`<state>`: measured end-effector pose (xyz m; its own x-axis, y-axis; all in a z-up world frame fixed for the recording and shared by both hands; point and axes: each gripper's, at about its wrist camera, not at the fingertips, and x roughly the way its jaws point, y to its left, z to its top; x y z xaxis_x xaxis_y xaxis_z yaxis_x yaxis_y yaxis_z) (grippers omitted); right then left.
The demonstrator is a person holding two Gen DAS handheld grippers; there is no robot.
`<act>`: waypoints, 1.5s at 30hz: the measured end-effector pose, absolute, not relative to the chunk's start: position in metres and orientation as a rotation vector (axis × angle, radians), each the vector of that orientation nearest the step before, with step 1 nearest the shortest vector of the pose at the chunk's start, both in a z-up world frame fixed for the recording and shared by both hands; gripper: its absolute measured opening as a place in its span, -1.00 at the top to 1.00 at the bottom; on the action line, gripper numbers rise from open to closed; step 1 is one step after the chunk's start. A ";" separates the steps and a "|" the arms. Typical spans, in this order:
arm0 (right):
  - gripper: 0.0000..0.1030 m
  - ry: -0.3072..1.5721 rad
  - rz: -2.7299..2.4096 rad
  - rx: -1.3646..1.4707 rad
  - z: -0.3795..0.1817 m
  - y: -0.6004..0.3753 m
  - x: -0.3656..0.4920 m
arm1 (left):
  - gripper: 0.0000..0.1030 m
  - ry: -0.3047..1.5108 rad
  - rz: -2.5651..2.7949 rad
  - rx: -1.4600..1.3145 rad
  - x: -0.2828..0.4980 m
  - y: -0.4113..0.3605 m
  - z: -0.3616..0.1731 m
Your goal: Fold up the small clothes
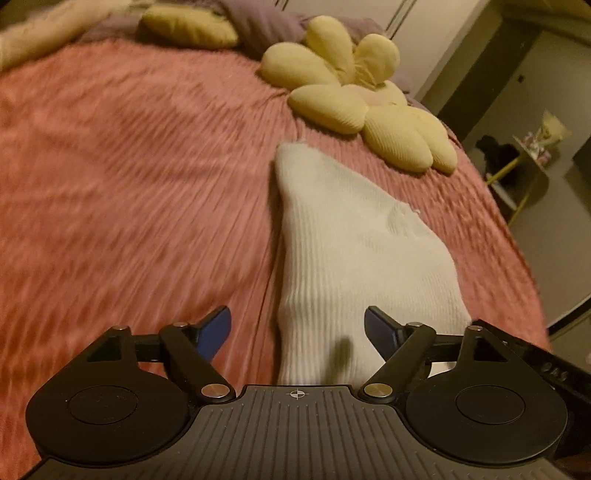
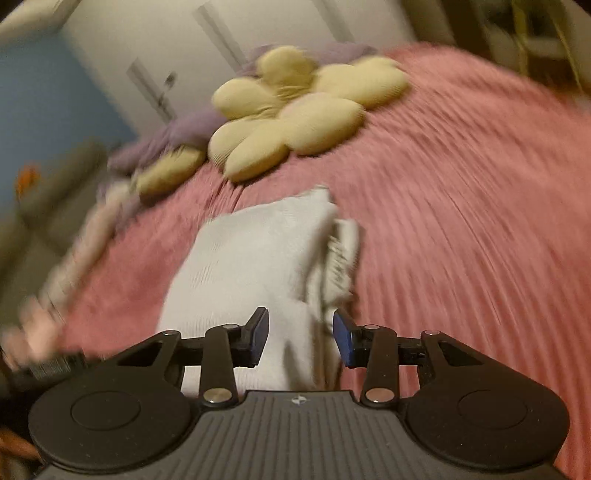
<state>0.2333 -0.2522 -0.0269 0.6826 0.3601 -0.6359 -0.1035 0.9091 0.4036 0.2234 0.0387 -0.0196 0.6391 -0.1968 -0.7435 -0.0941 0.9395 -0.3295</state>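
A white ribbed sock (image 1: 351,240) lies flat on the pink ribbed bedspread (image 1: 129,166). Its near end runs under my left gripper (image 1: 297,332), whose blue pads stand wide apart above it without touching it. In the right wrist view the sock (image 2: 251,251) looks folded over, with a second layer showing at its right edge. My right gripper (image 2: 301,338) hovers over its near end. The jaws are partly apart and the pads do not press the cloth. The view is blurred.
A yellow flower-shaped cushion (image 1: 354,103) (image 2: 295,114) lies beyond the sock, with purple bedding (image 1: 266,22) behind it. The bed's edge drops off at the right, where a small table (image 1: 528,162) stands. A blurred hand (image 2: 33,332) shows at the left of the right wrist view.
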 end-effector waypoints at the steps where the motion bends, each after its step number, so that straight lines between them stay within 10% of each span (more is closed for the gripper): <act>1: 0.26 0.770 0.271 0.277 -0.025 -0.241 0.236 | -0.64 0.886 -0.049 -0.320 0.228 0.033 -0.021; 9: 0.40 0.704 0.204 -0.120 -0.054 -0.193 0.258 | -0.73 1.004 -0.012 -0.196 0.251 0.017 -0.055; 14: 0.05 0.686 0.195 -0.119 -0.063 -0.202 0.258 | -0.80 1.013 0.009 -0.201 0.252 0.018 -0.054; 24: 0.06 0.681 0.195 -0.024 -0.036 -0.203 0.271 | -0.79 0.926 0.031 -0.152 0.262 0.014 -0.023; 32: 0.51 0.689 0.197 -0.048 -0.040 -0.188 0.310 | -0.78 0.908 0.018 -0.073 0.314 0.004 -0.028; 45: 0.56 0.806 0.199 -0.070 -0.065 -0.167 0.398 | -0.88 0.939 0.026 -0.035 0.402 -0.012 -0.065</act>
